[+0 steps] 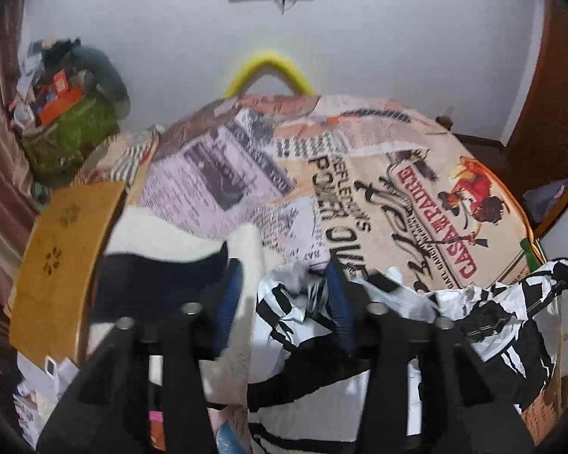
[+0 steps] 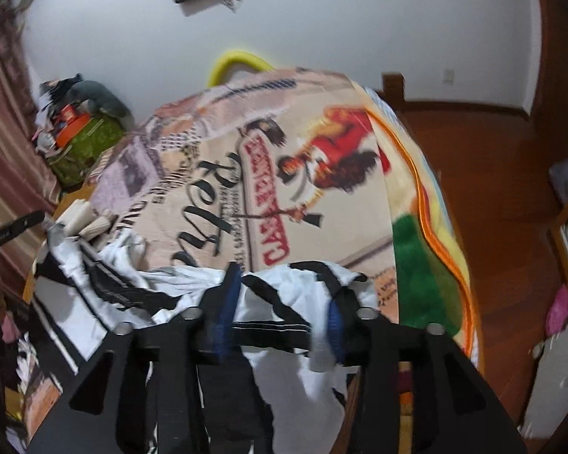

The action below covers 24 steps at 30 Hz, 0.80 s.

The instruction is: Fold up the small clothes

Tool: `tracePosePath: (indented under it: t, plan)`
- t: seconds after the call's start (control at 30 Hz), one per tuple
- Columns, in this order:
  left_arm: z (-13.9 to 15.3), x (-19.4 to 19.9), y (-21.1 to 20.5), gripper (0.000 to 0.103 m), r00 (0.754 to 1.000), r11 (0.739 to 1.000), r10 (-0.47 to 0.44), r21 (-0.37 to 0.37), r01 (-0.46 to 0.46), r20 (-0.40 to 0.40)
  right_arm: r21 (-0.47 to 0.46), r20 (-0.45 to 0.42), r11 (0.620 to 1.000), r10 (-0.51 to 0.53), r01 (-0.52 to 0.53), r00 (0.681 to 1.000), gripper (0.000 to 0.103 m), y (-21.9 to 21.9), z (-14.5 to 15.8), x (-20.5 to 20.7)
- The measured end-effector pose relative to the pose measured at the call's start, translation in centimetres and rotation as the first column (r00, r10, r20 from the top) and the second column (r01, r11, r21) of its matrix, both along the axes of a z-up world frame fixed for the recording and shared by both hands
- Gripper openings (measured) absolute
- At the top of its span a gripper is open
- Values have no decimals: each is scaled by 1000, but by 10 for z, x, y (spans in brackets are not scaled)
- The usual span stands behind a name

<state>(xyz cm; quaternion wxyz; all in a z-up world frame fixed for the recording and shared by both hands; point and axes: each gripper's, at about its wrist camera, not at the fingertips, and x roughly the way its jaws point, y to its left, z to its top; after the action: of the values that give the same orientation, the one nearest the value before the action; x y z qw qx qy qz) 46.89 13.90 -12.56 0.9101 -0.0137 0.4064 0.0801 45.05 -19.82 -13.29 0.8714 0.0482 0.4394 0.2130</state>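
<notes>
**Reader:** Where is the garment, and what do the two grippers have hold of?

**Describer:** A crumpled black-and-white patterned garment (image 1: pixel 416 310) of thin fabric lies along the lower part of both views, at the near edge of a table covered by a beige cloth printed with newspaper text and a red poster figure (image 1: pixel 378 189). In the left wrist view, the left gripper (image 1: pixel 284 299), black with blue finger pads, has its jaws parted, and fabric sits in the gap between them without being pinched. In the right wrist view, the right gripper (image 2: pixel 282 302) is likewise released, its blue pads standing apart with white fabric (image 2: pixel 276 295) bunched between and below them.

**Reader:** So nothing is gripped. What might go wrong?

**Describer:** The garment is heaped, not flat, so any pinch made now would probably catch several layers at once and fold a lump instead of a clean edge. Part of it also appears to hang over the near table edge at the bottom of both frames; with neither gripper holding it, its own weight may pull it off.

**Reader:** Anything close by that might interfere?

**Describer:** At centre left of the left wrist view, a cream and dark folded fabric pile (image 1: pixel 163 249) lies just beside the garment, next to a tan cardboard sheet (image 1: pixel 60 265). A careless closing of the left jaws could snag that pile. Both views are motion-blurred, so finer detail cannot be told.
</notes>
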Motion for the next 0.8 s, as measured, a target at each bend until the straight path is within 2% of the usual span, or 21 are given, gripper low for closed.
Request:
tracePosePath:
  t: [0.13, 0.2, 0.27, 0.4, 0.5, 0.6, 0.7, 0.8]
  plan:
    - [13, -14, -15, 59, 999, 996, -50, 69, 49, 18, -17, 31, 1000, 20, -20, 999, 53, 9, 15, -8]
    - [13, -22, -24, 63, 996, 992, -84, 94, 83, 6, 13, 10, 1000, 10, -11, 1000, 74, 7, 16, -8]
    - [9, -29, -36, 64, 991, 985, -130, 115, 132, -22, 34, -6, 999, -15, 16, 1000, 82, 2, 14, -6]
    - [-13, -36, -59, 65, 975, 969, -202, 128, 213, -92, 61, -90, 996, -62, 68, 994, 82, -13, 4, 2]
    - [-37, -34, -78, 65, 960, 957, -240, 129, 259, -146, 58, -104, 996, -67, 73, 992, 82, -20, 1, -4]
    - [-59, -25, -89, 65, 947, 959, -259, 67, 276, -193, 23, -93, 1000, -9, 12, 996, 82, -12, 1, -15]
    - [-81, -12, -103, 65, 927, 956, -285, -2, 294, -244, -25, -104, 995, 93, -97, 990, 82, 11, -8, -30]
    - [-98, 0, -119, 65, 902, 945, -320, -22, 328, -289, -47, -136, 979, 190, -198, 972, 82, 38, -23, -43]
